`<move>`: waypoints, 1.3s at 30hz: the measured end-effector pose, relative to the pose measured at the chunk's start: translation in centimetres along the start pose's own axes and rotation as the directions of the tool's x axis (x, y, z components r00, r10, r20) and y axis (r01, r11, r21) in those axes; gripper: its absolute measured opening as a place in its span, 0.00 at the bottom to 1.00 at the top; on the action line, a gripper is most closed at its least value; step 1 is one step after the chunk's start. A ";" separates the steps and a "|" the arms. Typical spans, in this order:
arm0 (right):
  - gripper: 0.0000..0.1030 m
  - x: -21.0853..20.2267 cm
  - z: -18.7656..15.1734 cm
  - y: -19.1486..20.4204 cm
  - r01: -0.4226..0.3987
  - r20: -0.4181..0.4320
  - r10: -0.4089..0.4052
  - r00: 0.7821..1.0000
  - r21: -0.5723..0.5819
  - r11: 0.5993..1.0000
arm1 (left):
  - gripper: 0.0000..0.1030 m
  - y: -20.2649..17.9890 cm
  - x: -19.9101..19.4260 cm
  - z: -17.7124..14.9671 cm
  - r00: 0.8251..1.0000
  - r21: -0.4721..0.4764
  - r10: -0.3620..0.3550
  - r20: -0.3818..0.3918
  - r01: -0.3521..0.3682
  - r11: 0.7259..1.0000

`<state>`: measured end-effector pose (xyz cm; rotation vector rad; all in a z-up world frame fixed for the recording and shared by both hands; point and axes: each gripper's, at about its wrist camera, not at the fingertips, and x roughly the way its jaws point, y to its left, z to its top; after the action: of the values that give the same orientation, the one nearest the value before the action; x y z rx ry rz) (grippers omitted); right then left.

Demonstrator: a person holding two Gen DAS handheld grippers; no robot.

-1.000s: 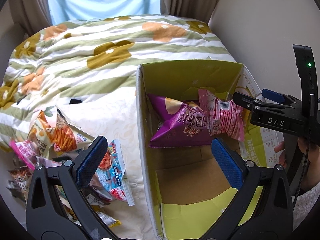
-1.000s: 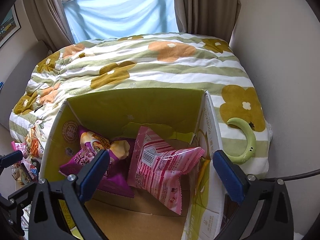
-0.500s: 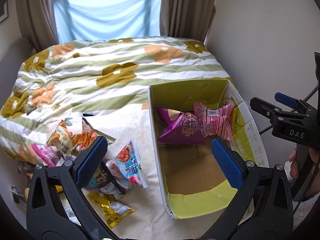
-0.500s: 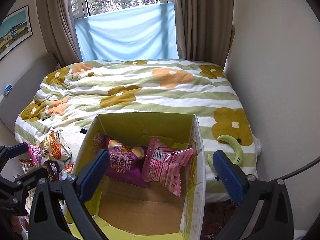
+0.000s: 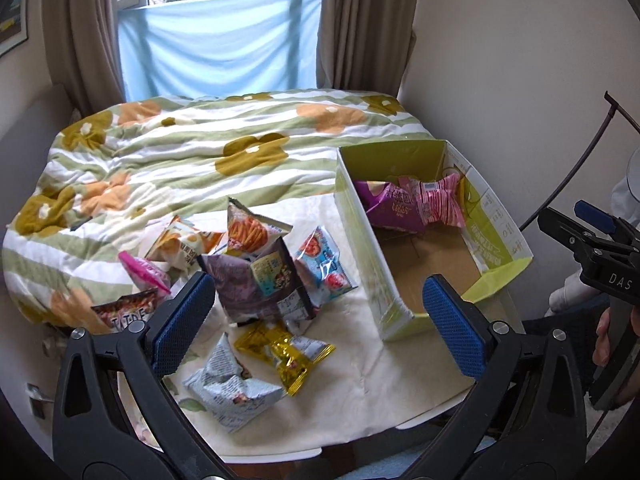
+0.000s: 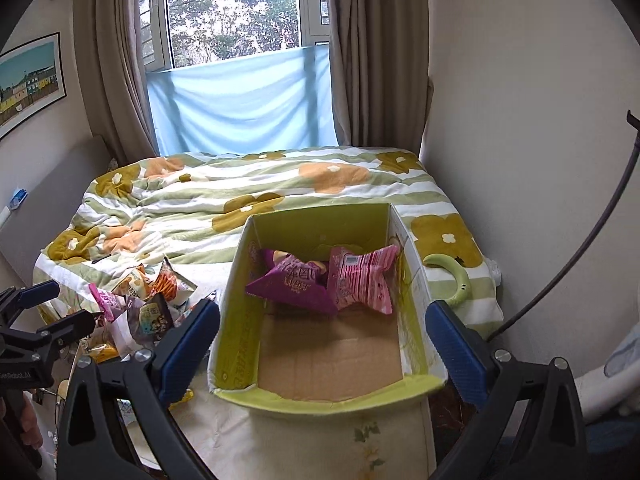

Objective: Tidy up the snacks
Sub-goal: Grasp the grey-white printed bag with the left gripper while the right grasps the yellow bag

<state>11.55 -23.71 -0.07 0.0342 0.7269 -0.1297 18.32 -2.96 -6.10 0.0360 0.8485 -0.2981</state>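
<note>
L gripper: jaws spread wide, nothing between pads; held high above near edge of white cloth, prob. to survey pile before next pick.
Loose pile: lay on L half of white cloth, not yet boxed. From L: red-black pkt at L edge, pink pkt, orange pkts toward far edge, dark purple bag on top mid-pile, blue-red pkt nearest box.
Near-edge strays: grey-white pkt and yellow foil pkt lay apart from pile, closest to L pads; judged easiest next grabs.
Box: green-lined carton, top open, on R half of cloth, touching duvet at far side. Flaps folded down so drop-in stays unobstructed.
Boxed so far: purple bag + pink striped bag, side by side vs. far wall; near floor bare, so room left for rest.
R gripper: jaws spread wide, empty; hung over box's near wall.
Green curved item: on duvet, R of box; not a snack, prob. irrelevant.
Progress: est. early, 2 in, most still out.
</note>
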 end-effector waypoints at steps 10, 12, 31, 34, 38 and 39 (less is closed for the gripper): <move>0.99 -4.1 -5.1 4.6 0.006 -0.013 -0.006 1.000 0.034 0.999 | 1.00 5.3 -3.3 -5.2 0.999 -0.014 -0.032 -0.014 0.032 0.999; 0.99 -4.3 -5.7 5.7 -0.004 -0.008 0.004 1.000 0.027 1.000 | 1.00 6.3 -3.5 -6.2 0.999 -0.009 -0.040 -0.021 0.040 0.999; 0.99 5.9 -11.6 14.6 -0.226 -0.125 0.213 0.969 -0.106 0.968 | 1.00 10.7 6.6 -14.3 0.982 0.154 -0.062 -0.177 0.090 0.984; 0.99 8.0 -12.2 15.9 -0.258 -0.158 0.237 0.959 -0.132 0.957 | 1.00 10.2 8.1 -15.0 0.984 0.231 -0.030 -0.176 0.071 0.970; 0.99 10.6 -12.7 17.3 -0.298 -0.199 0.263 0.944 -0.170 0.939 | 1.00 9.7 10.3 -15.5 0.981 0.309 0.015 -0.193 0.046 0.950; 0.99 11.1 -12.7 17.7 -0.307 -0.206 0.270 0.940 -0.177 0.935 | 1.00 9.5 10.7 -15.7 0.981 0.327 0.024 -0.192 0.041 0.944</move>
<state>13.68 -6.38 -17.16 -0.0465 0.9041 0.2361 16.10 5.89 -25.28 0.3802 0.9847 -0.4483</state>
